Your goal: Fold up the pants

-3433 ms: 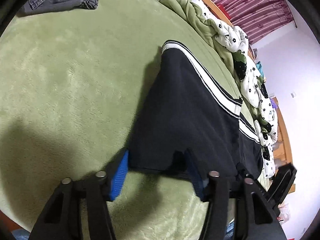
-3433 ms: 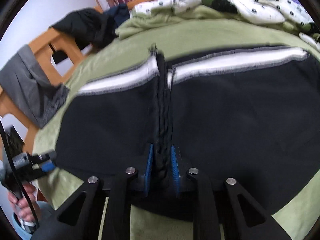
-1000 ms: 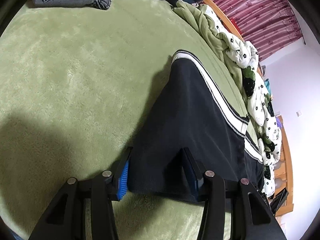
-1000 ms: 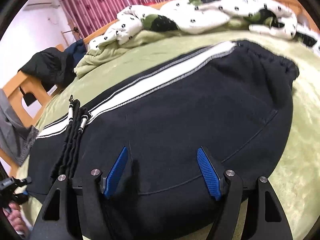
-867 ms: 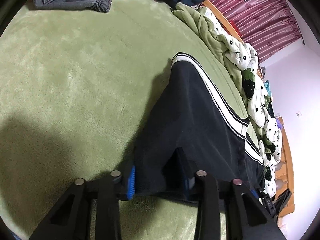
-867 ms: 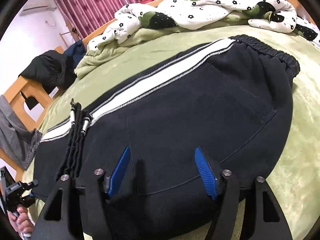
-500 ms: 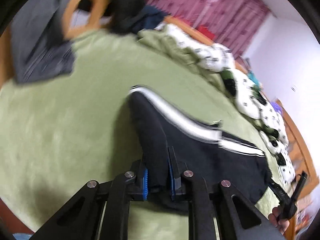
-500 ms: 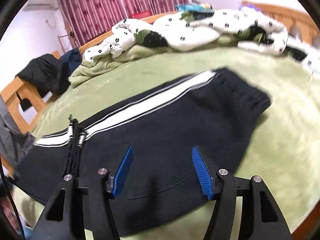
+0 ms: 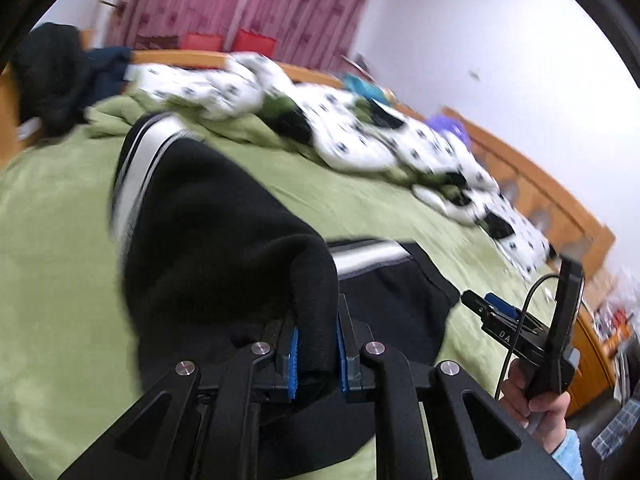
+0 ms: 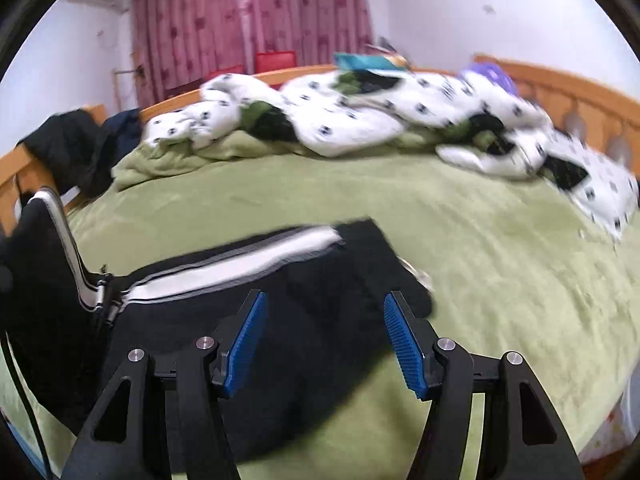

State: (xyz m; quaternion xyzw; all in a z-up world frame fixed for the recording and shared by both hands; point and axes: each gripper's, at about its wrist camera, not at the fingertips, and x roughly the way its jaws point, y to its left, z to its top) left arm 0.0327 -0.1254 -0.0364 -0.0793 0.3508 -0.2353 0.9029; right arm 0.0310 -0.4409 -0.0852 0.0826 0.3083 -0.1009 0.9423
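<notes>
The black pants (image 9: 208,240) with a white side stripe lie on the green bed. My left gripper (image 9: 316,344) is shut on a thick fold of their black fabric and holds that end raised, so the cloth arches over the lower part. The raised end also shows at the left edge of the right wrist view as lifted pants fabric (image 10: 36,248). My right gripper (image 10: 324,340) hovers open above the flat part of the pants (image 10: 320,288), with nothing between its blue pads. In the left wrist view a hand holds the right gripper (image 9: 488,306) off the pants' right edge.
A green fleece blanket (image 10: 480,240) covers the bed. A crumpled white spotted quilt (image 10: 360,120) lies along the far side, against the wooden bed frame (image 10: 580,100). Dark clothes (image 10: 72,144) hang on the frame at the left. Red curtains (image 10: 248,20) hang behind.
My left gripper has shut on the pants' end and swung it up and across over the rest. My right gripper has lifted off the pants and pulled back.
</notes>
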